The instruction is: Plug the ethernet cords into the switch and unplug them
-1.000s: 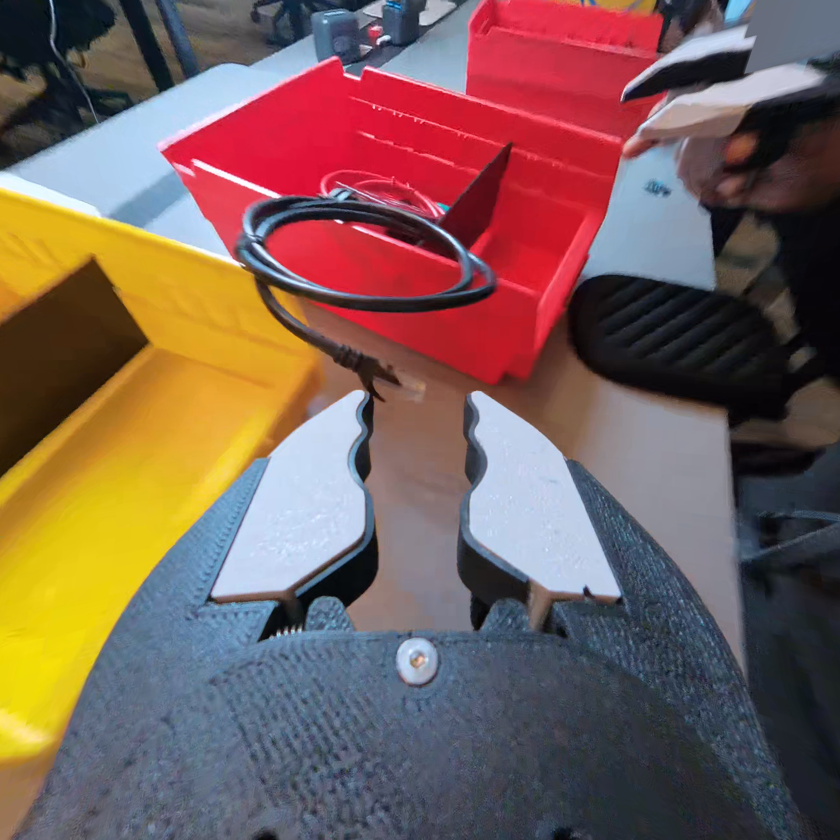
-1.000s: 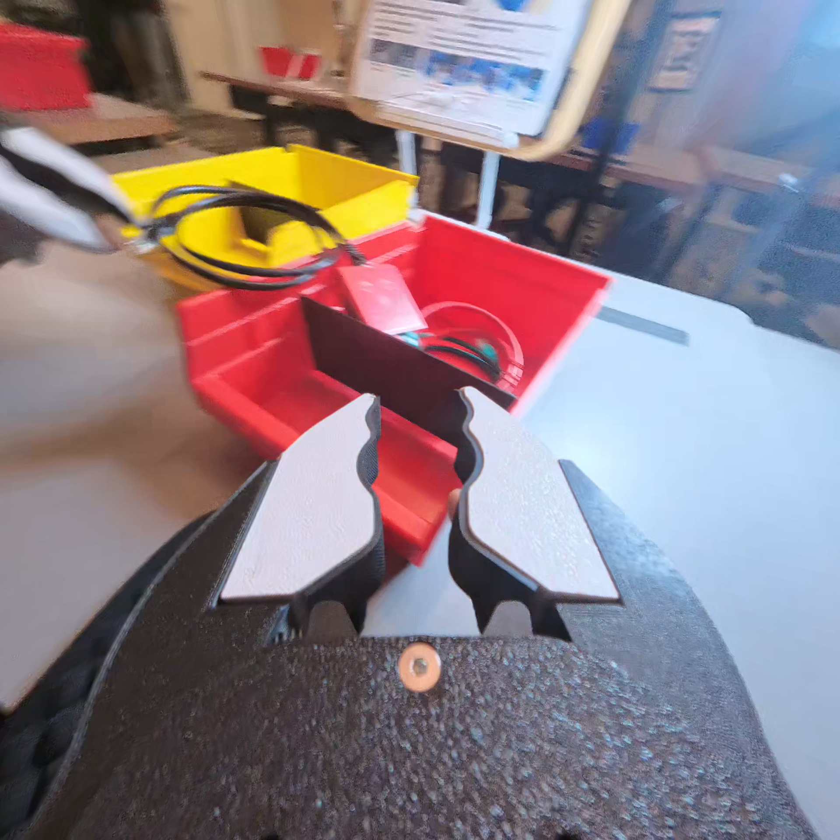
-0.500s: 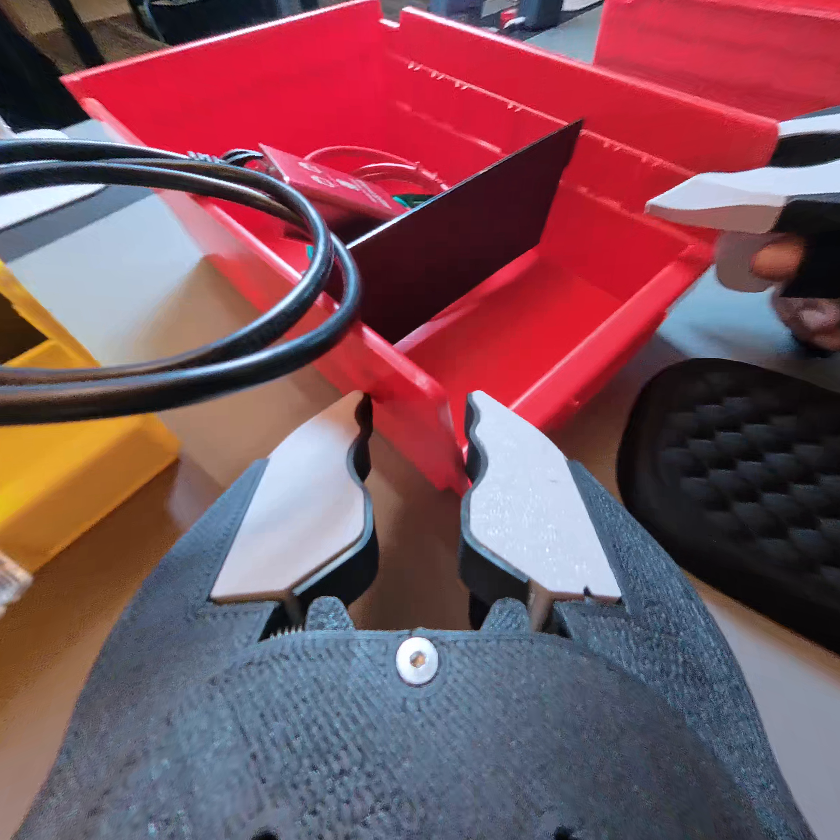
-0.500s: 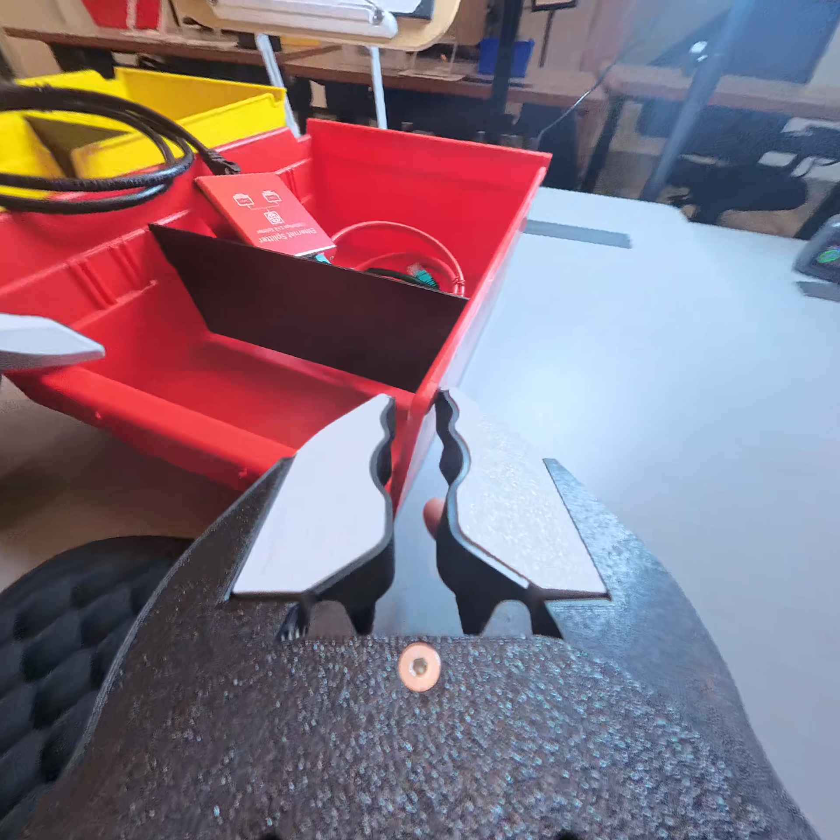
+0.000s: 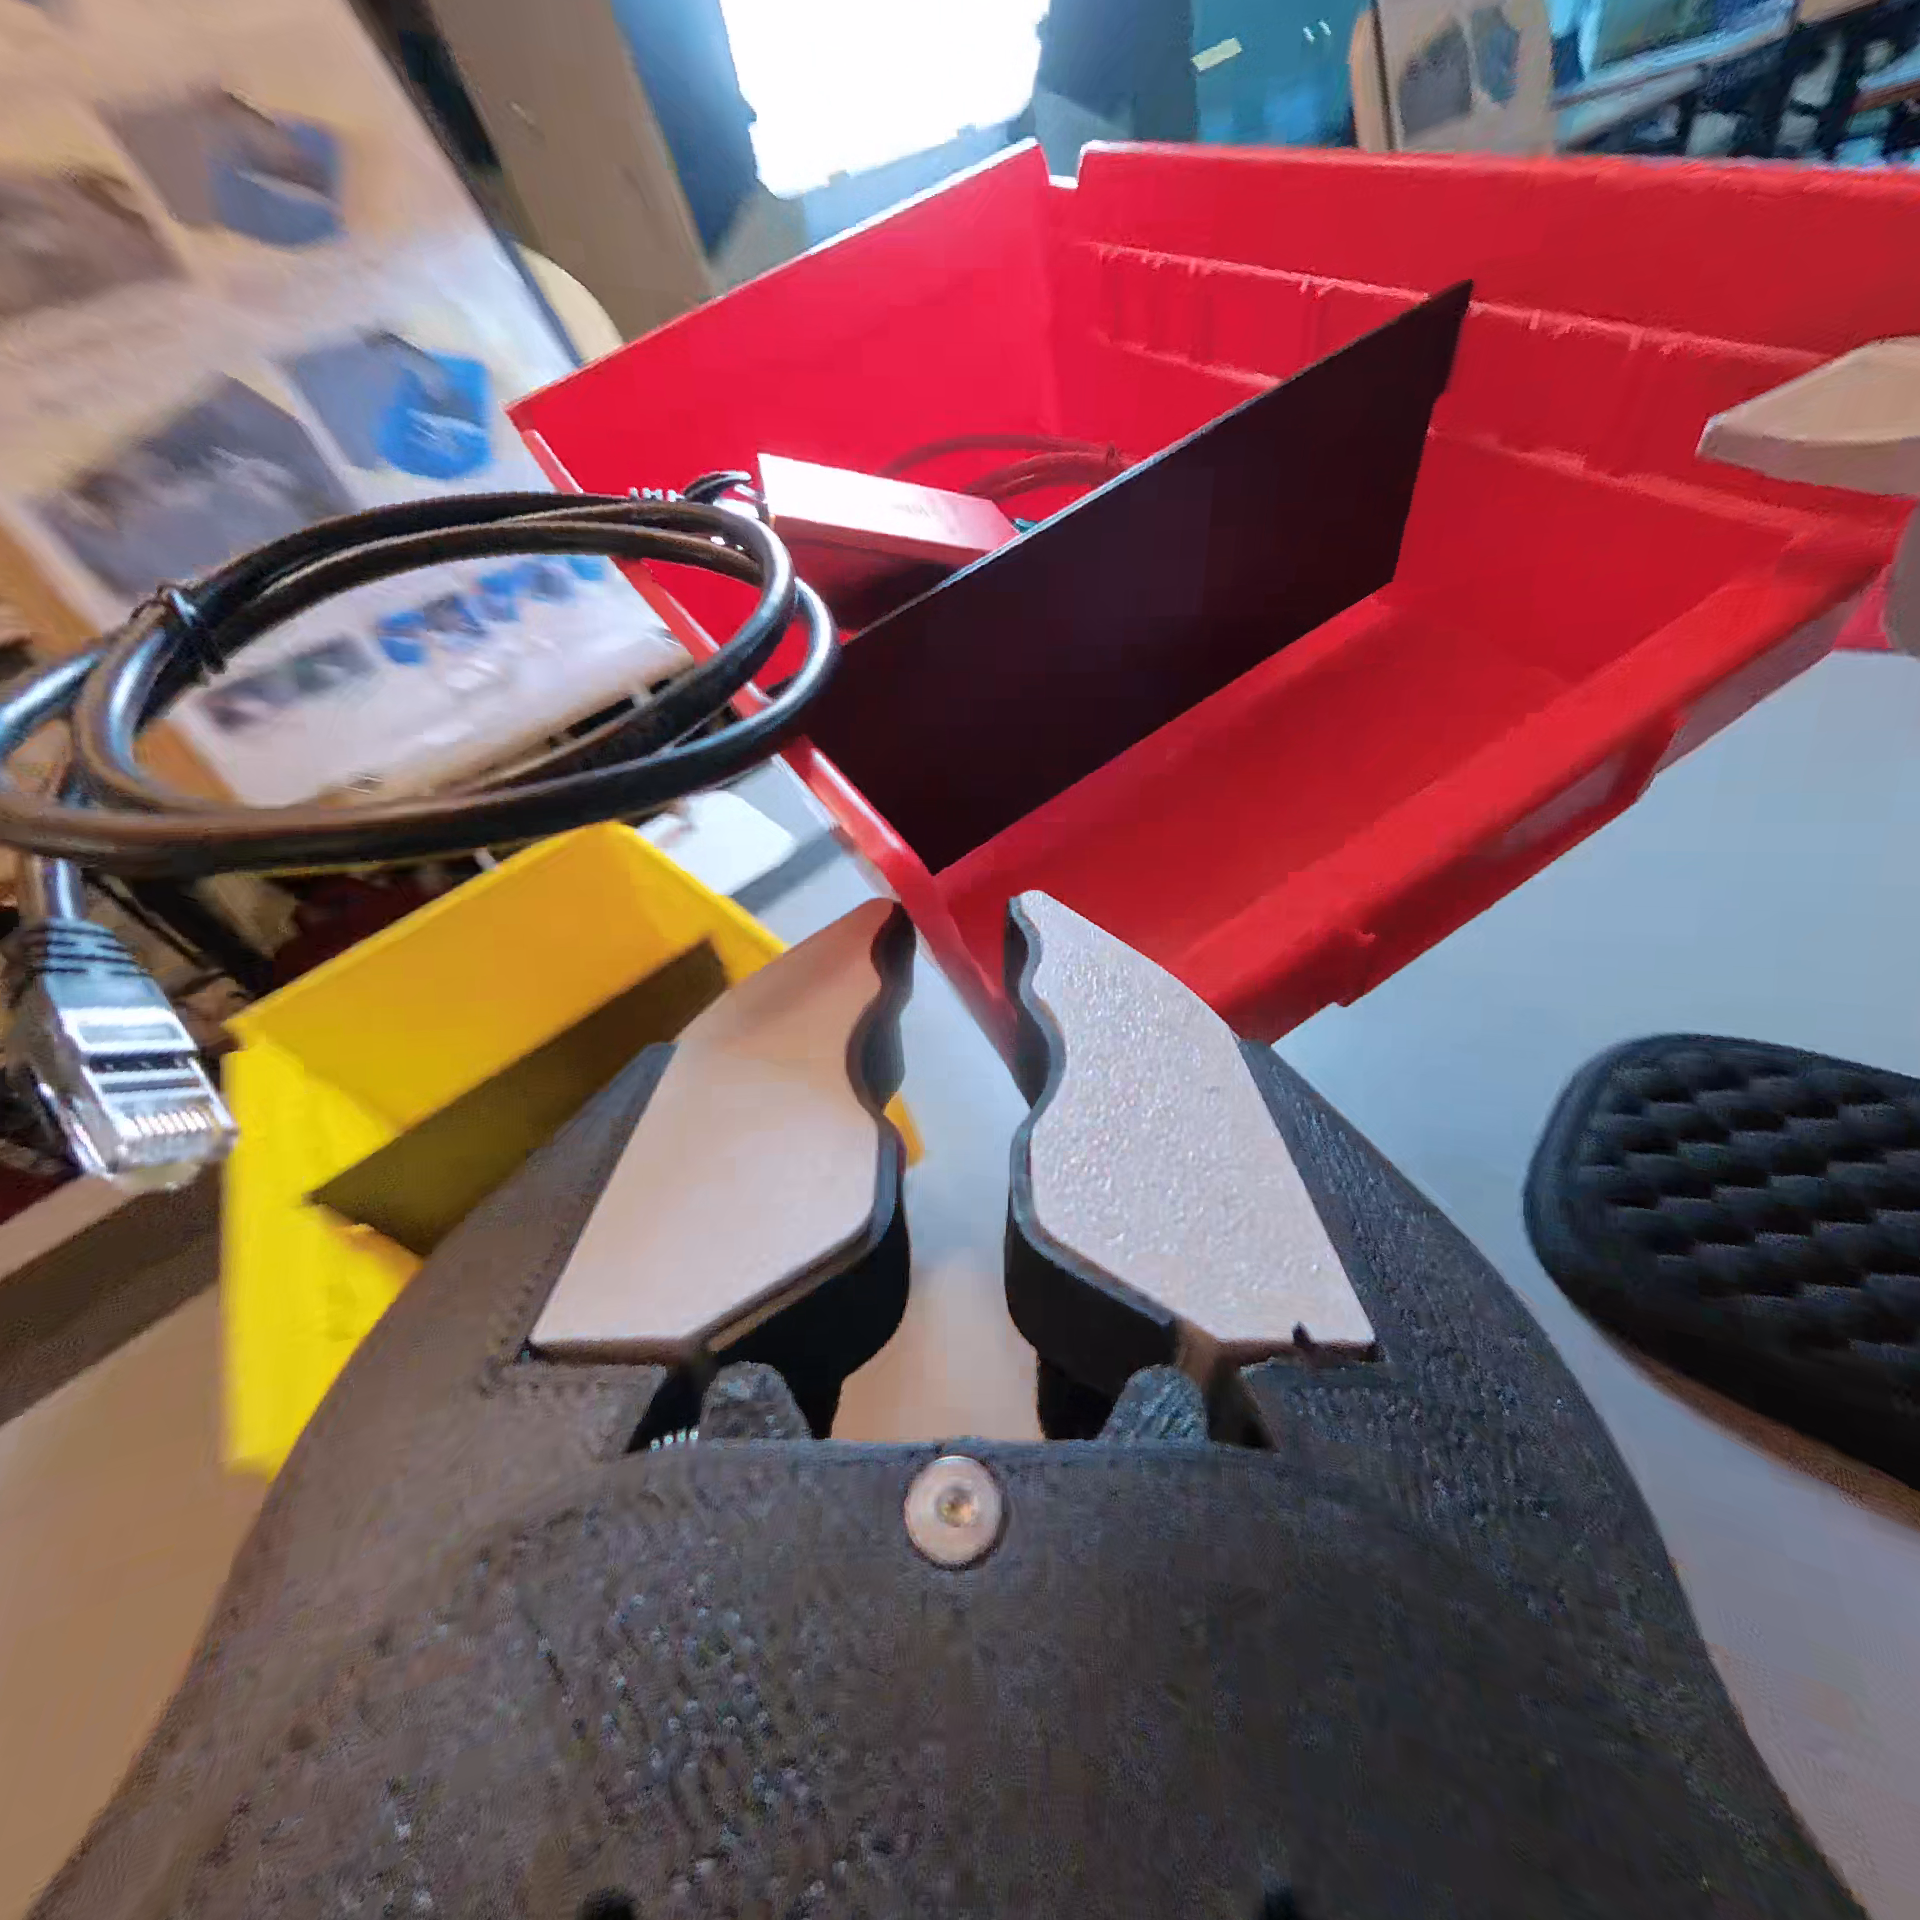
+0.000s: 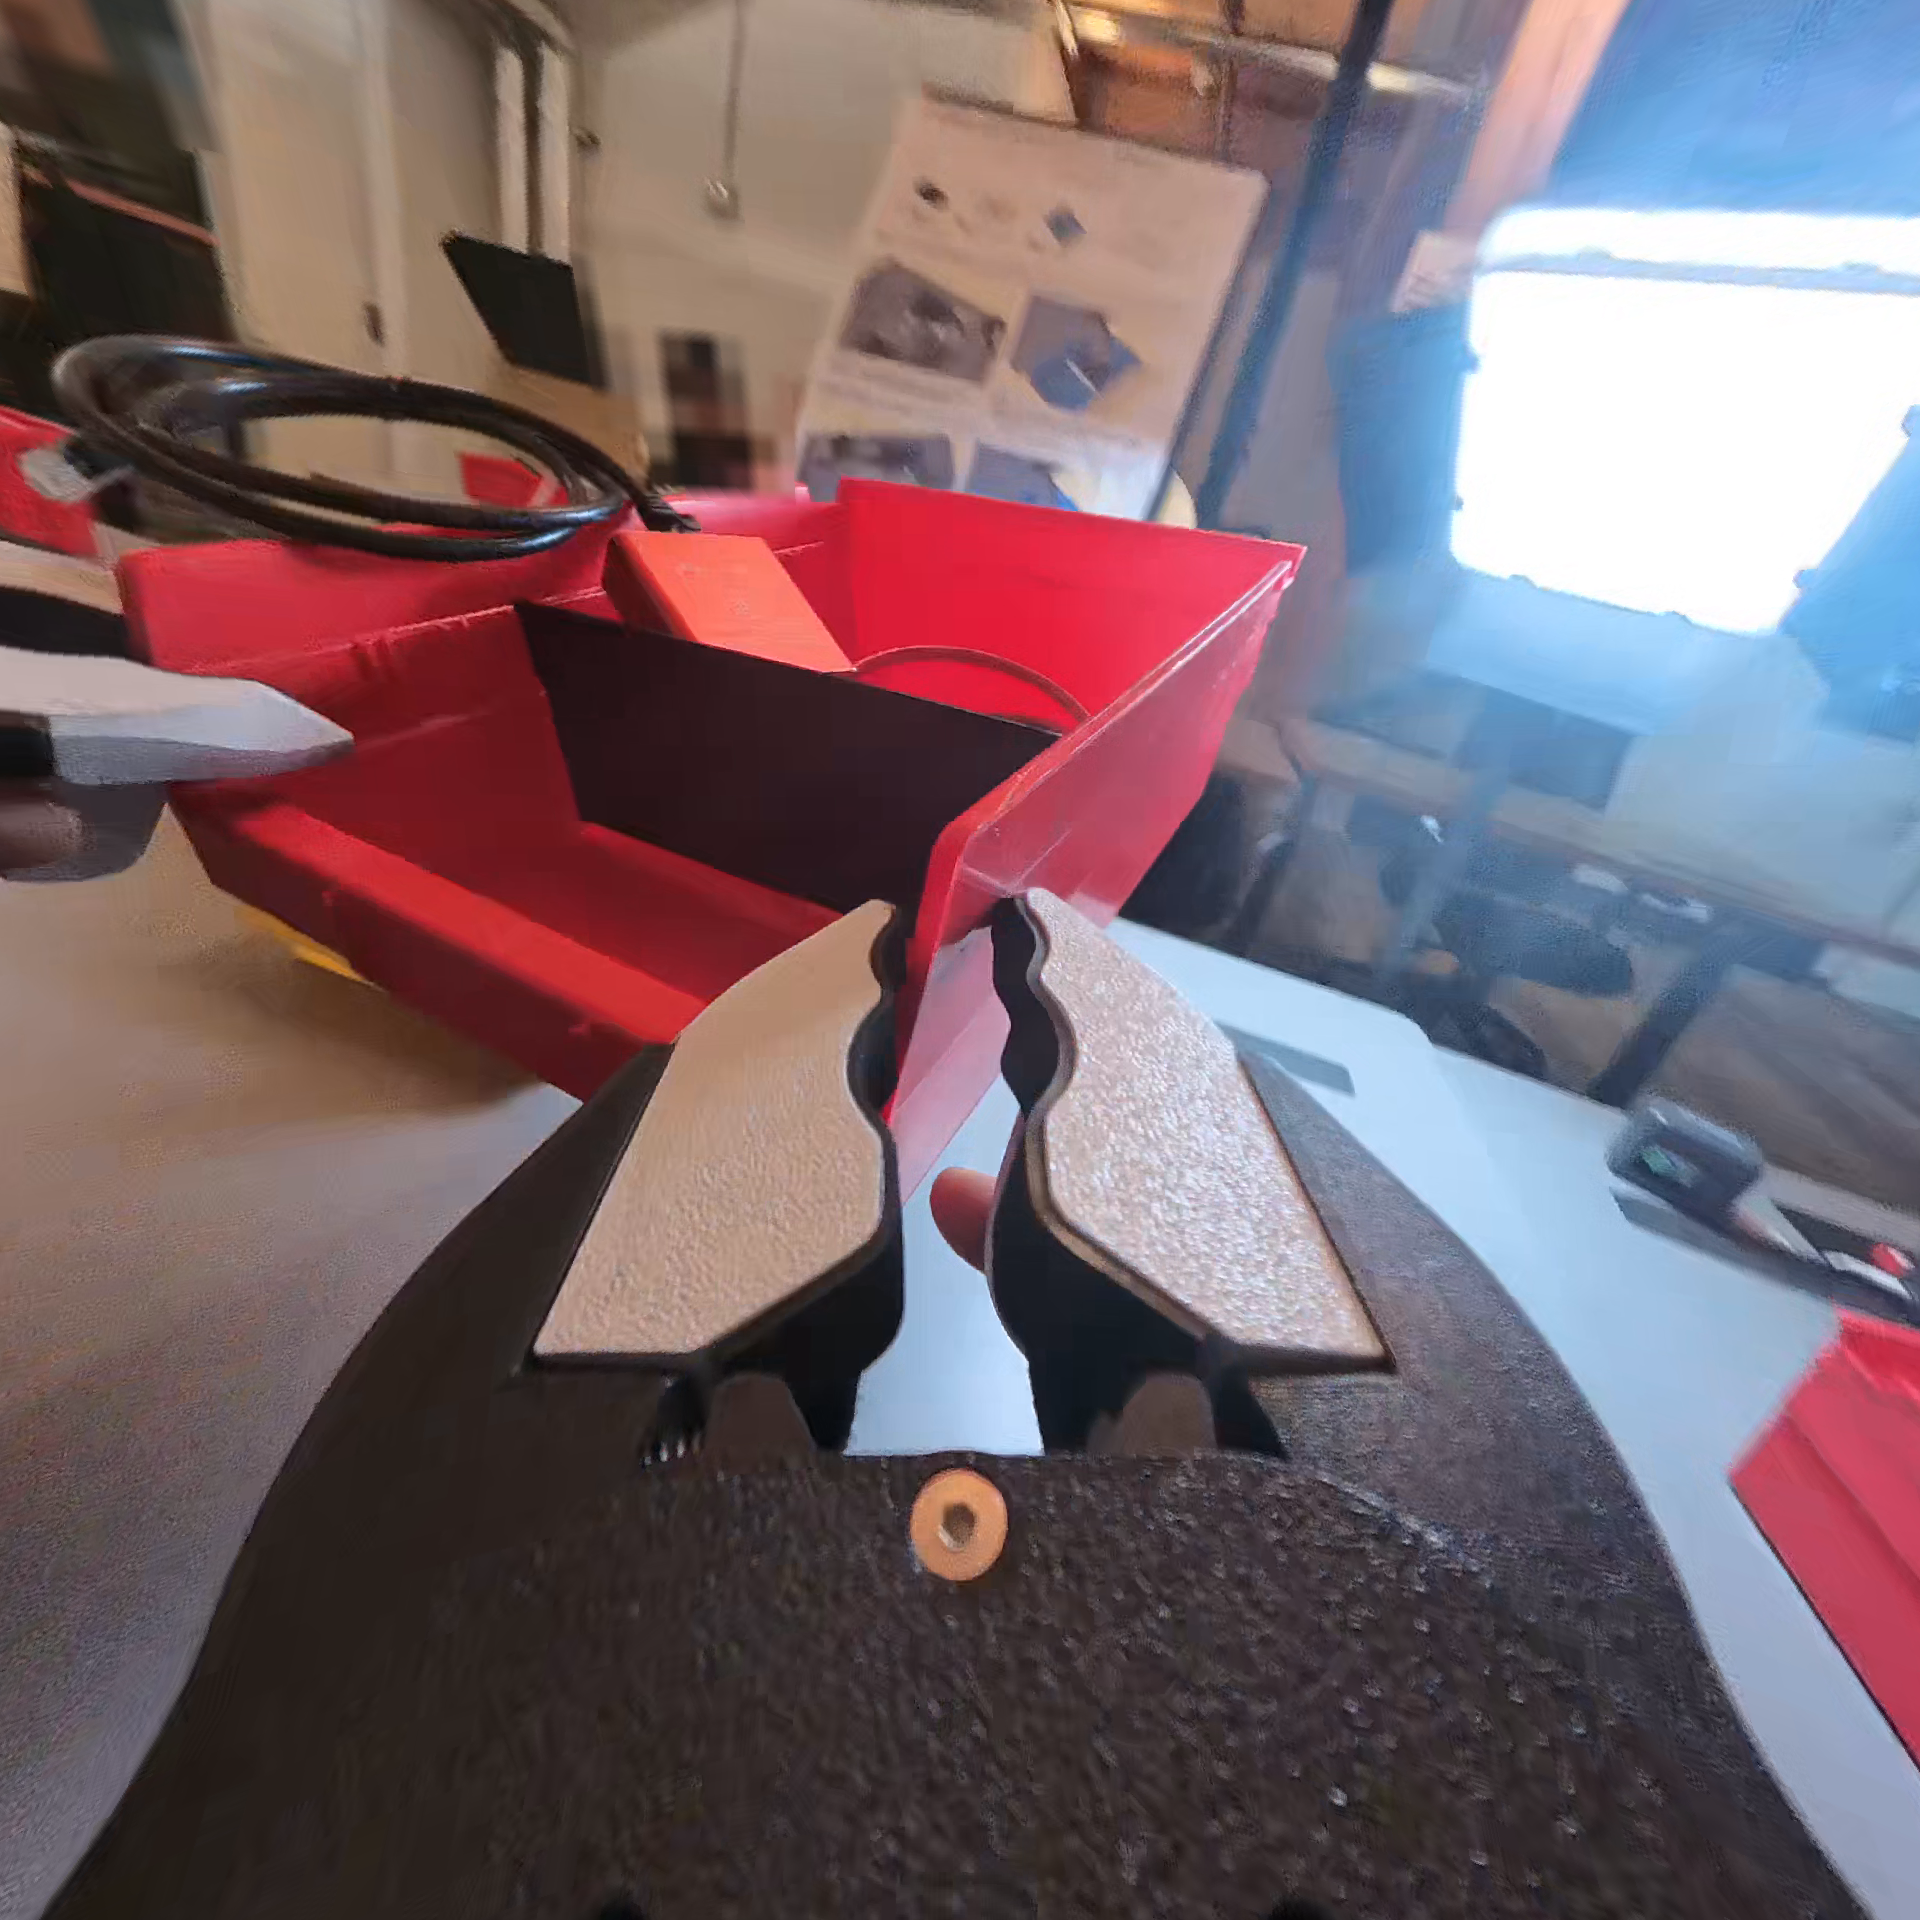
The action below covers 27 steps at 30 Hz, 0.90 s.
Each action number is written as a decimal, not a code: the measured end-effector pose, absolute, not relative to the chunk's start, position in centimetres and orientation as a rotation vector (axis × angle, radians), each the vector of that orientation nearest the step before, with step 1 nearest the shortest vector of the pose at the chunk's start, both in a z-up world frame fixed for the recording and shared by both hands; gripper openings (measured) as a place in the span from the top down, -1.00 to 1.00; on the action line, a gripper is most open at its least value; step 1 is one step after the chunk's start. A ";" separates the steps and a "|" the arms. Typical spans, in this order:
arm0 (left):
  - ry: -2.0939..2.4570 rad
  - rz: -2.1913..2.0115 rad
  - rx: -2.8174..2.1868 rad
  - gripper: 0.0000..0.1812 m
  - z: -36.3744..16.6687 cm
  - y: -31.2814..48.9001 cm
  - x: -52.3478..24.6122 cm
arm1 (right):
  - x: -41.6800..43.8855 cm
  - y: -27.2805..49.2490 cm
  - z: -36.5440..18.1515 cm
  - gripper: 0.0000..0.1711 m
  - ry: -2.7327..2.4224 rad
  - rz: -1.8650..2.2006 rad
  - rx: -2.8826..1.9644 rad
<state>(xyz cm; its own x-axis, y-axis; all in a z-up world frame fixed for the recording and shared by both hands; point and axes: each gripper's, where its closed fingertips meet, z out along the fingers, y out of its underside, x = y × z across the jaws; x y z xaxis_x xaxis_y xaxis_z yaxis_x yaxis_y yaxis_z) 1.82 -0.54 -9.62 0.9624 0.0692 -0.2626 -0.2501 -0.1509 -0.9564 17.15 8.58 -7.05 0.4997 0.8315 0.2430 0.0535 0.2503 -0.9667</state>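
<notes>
Tilting: red bin now rising | both grippers, left gripper and right gripper, pinching its front corners | black ethernet cord dangling to my left

The black ethernet cord runs off the left wrist view's left edge; the black divider hides most of the red cord and the red box's lower part; the wall posters are blurred.
</notes>
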 end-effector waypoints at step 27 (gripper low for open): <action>-0.349 0.610 -1.764 0.89 -19.6 -24.3 -27.1 | -17.0 -9.5 -20.1 0.73 -1.554 0.975 -1.191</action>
